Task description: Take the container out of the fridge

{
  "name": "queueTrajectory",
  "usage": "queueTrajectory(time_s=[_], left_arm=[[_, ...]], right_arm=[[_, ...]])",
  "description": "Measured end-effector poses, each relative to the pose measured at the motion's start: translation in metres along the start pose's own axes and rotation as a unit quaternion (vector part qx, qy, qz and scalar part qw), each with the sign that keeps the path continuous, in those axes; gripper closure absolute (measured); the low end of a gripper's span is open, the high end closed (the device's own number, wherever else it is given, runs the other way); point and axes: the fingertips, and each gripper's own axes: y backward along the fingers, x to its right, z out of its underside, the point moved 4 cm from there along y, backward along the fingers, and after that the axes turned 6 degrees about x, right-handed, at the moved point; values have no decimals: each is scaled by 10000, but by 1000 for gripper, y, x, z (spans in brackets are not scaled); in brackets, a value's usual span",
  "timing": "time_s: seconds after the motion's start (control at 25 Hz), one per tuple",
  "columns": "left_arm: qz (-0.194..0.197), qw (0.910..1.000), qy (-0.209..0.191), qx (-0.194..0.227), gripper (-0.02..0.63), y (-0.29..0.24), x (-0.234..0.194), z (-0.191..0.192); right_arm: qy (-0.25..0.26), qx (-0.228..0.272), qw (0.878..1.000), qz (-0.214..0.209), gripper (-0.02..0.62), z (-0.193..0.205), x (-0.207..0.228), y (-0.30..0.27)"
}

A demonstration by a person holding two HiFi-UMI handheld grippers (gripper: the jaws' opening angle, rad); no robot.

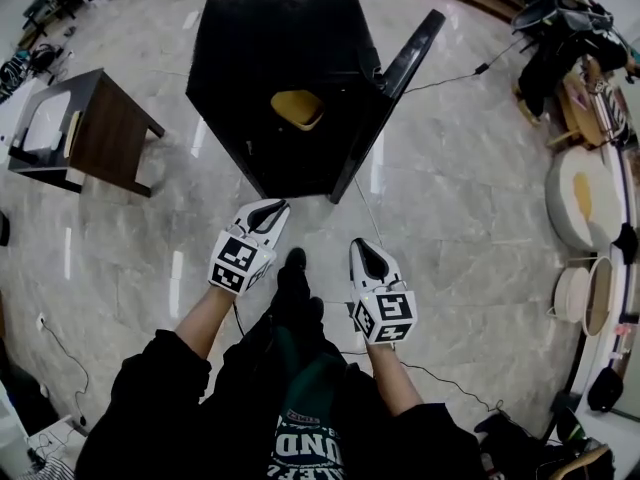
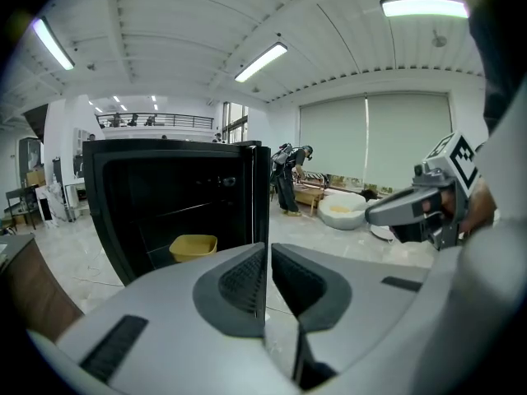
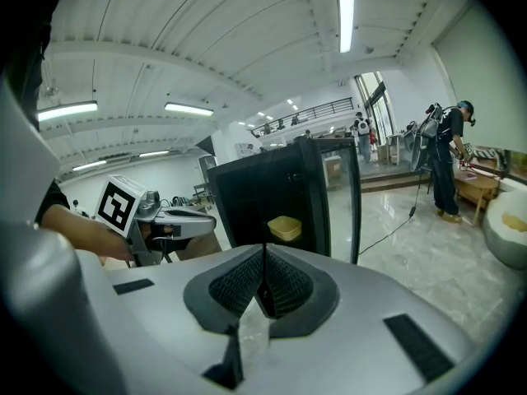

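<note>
My left claw [image 1: 270, 209] is clenched on nothing, well short of the black fridge [image 1: 290, 58]. The dark interior hides most of the shelves. The container [image 1: 297, 108], a plain yellow open tub, sits on a shelf inside, with the door [image 1: 400, 73] swung open at the right. The lettering on the shirt [image 1: 300, 438] is cut off, and I can read only "UND". My right claw [image 1: 360, 248] is clenched too, and empty.

yellow container [image 1: 297, 108] inside open black fridge [image 1: 270, 58]
</note>
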Motion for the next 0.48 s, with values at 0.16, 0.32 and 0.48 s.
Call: queueTrajectory(time_s=[0.16, 0.32, 0.48], left_arm=[[90, 9999, -82, -100, 589, -14, -10, 0], [249, 9995, -73, -184, 550, -30, -22, 2], [362, 9987, -185, -316, 509, -47, -30, 5]], right_arm=[[-47, -44, 9998, 161, 560, 0, 12, -6], [-90, -80, 9996, 246, 560, 0, 19, -14], [-153, -145, 9992, 333, 560, 3, 22, -17]])
